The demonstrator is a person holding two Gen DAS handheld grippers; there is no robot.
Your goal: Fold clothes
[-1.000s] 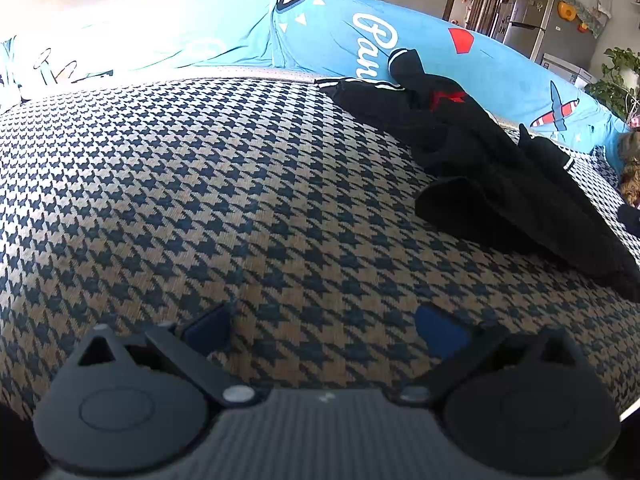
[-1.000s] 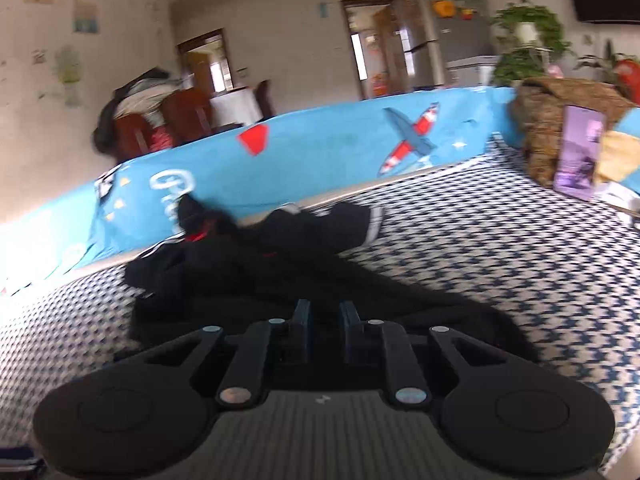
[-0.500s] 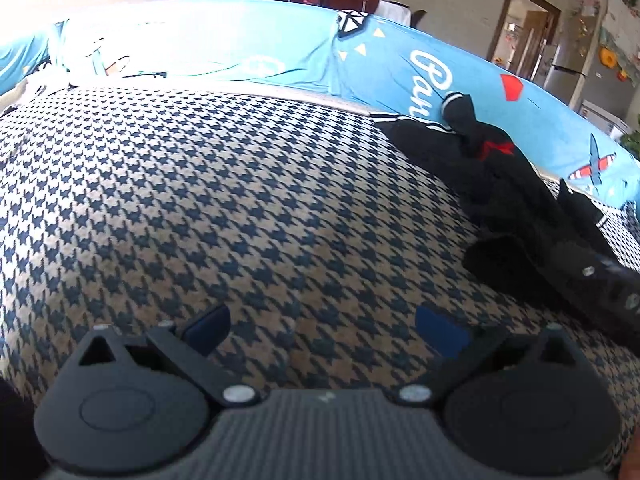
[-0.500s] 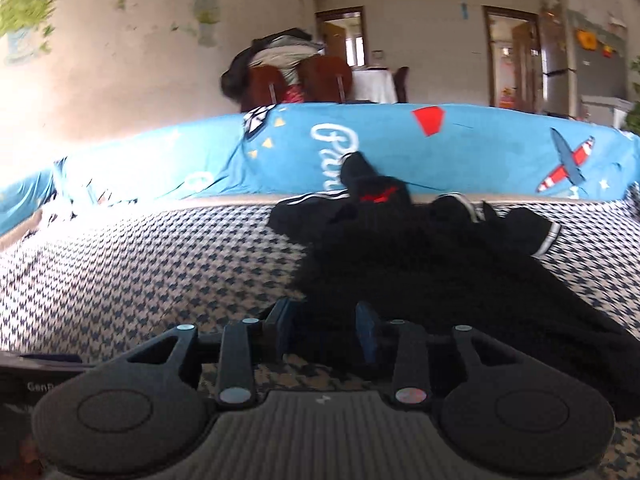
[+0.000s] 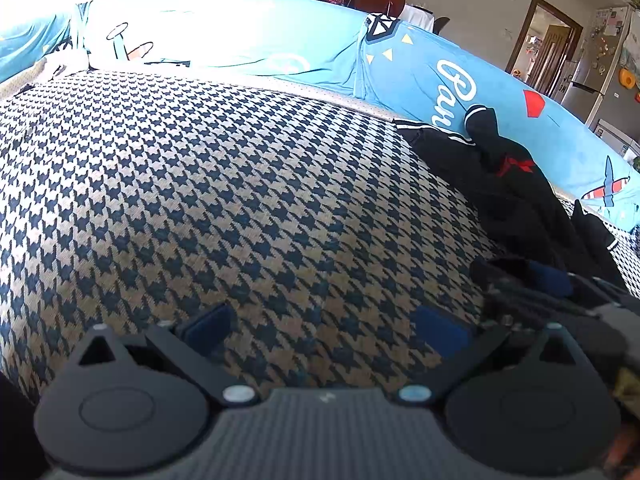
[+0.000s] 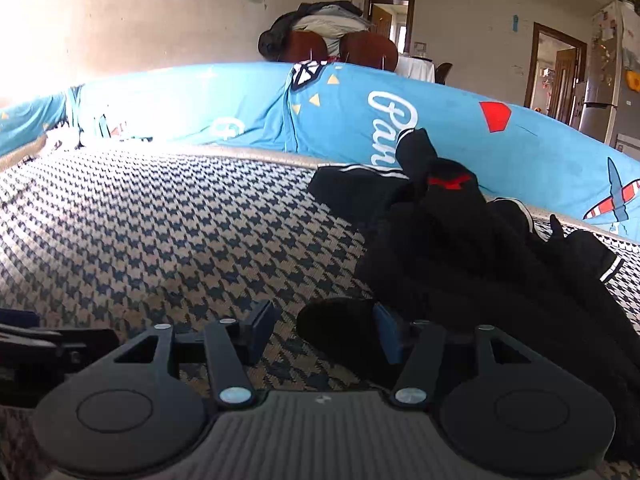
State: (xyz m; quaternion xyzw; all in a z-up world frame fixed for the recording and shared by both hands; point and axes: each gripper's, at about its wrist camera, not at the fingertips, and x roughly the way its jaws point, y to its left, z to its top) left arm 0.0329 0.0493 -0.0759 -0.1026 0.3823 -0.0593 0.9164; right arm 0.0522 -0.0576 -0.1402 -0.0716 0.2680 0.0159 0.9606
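A crumpled black garment point(image 6: 460, 248) with white-striped cuffs and a red mark lies on the houndstooth cover, its top against the blue cloth behind. In the left wrist view the garment point(image 5: 508, 196) is at the right. My right gripper point(image 6: 324, 330) is open at the garment's near left edge. A black fold reaches into the gap beside the right pad point(image 6: 386, 334). My left gripper point(image 5: 324, 326) is wide open over bare houndstooth, with nothing between its fingers. It is left of the garment, and the right gripper point(image 5: 532, 280) shows beside it.
The houndstooth cover point(image 5: 200, 184) stretches wide to the left. A blue printed cloth point(image 6: 360, 120) drapes the raised back edge. Beyond it are chairs piled with clothes point(image 6: 328, 36), doorways and a fridge point(image 5: 600, 72). The left gripper's tip point(image 6: 24, 340) shows at the right wrist view's left edge.
My right gripper's fingers were close together over the garment and have spread open, and its view has swung left. The left gripper stayed open and drew nearer the right one.
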